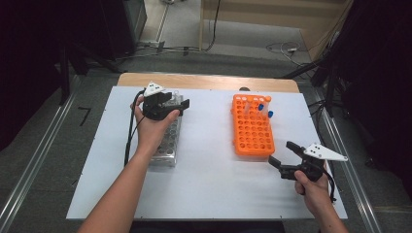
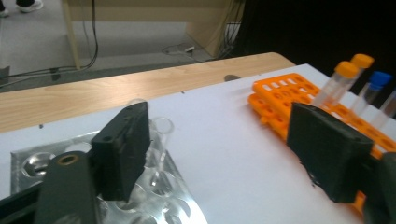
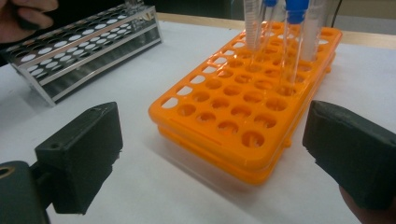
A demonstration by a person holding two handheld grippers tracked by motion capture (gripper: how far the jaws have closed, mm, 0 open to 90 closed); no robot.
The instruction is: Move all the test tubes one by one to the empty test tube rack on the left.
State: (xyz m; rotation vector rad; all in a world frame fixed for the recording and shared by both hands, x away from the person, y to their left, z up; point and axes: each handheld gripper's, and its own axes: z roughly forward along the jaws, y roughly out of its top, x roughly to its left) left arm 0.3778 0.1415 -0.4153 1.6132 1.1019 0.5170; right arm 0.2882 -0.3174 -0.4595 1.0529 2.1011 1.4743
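While we look down on the white counter [image 1: 209,184], we count two racks: one metal rack [image 1: 167,141] at the left and one orange rack [image 1: 251,127] toward the right. We count four capped tubes in the orange rack's far end from the left gripper view: two with orange caps [image 2: 348,69] and two with blue caps [image 2: 379,78]. One clear open tube [image 2: 161,140] stands upright in the metal rack's far end, its long axis vertical and its mouth pointing up.

Our left claw [image 1: 176,104] hovers over that far end, its jaws wide apart; the clear tube rises just beside the left jaw and nothing presses on it. Our right claw [image 1: 284,154] sits near the orange rack's near right corner, jaws also wide apart and empty, pointing along the rack toward the capped tubes.

Both racks lie with their long sides running away from us, well apart, with bare counter between them.
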